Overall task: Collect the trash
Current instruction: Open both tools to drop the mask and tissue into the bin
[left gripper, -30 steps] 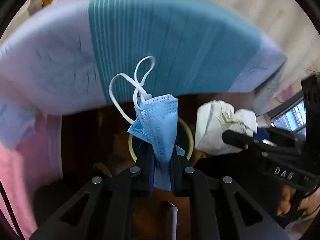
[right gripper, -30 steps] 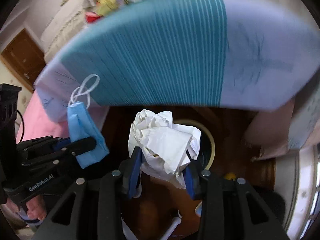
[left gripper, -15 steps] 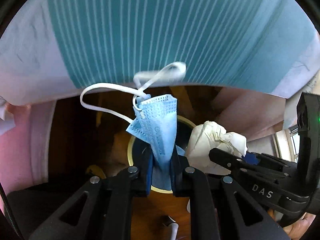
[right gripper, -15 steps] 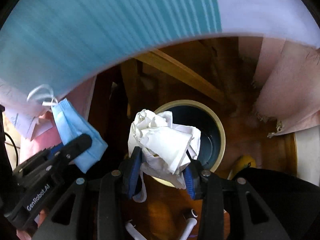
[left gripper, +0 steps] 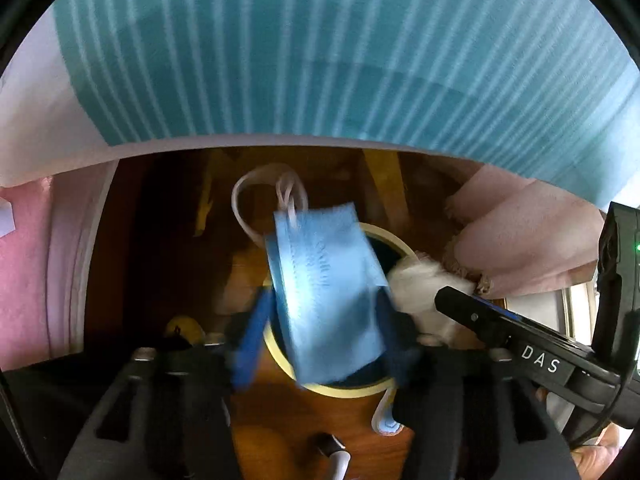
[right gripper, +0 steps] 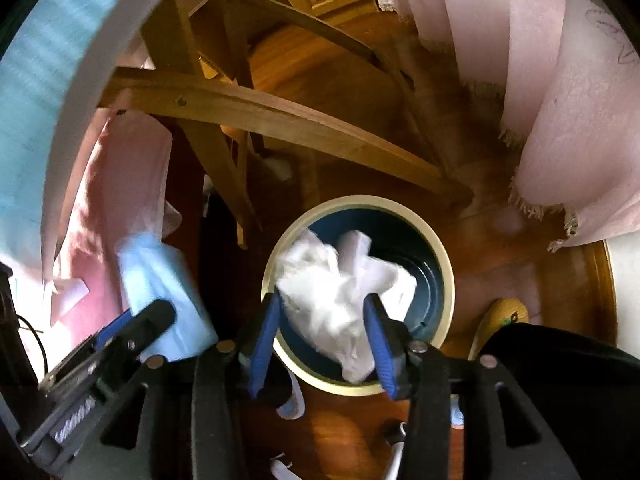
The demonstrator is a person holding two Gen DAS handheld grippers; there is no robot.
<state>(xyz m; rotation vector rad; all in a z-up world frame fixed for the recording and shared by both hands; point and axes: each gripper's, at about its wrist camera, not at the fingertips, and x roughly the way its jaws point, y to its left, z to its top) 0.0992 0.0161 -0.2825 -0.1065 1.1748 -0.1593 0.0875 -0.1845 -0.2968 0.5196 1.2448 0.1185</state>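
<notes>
Left claw (left gripper: 324,320) jaws are seen opening around a loose blue face mask (left gripper: 324,292); right claw (right gripper: 324,340) jaws are opening, crumpled white paper (right gripper: 344,292) between them, above the bin (right gripper: 444,264).

Left gripper (left gripper: 324,336) is pointing steeply down, its jaws opening, with blue pads (left gripper: 250,344) standing apart on either side of the mask (left gripper: 324,292). Right gripper (right gripper: 324,344) is pointing steeply down just beside it, jaws also opening, pads (right gripper: 262,340) parting around the paper wad (right gripper: 344,292).
</notes>
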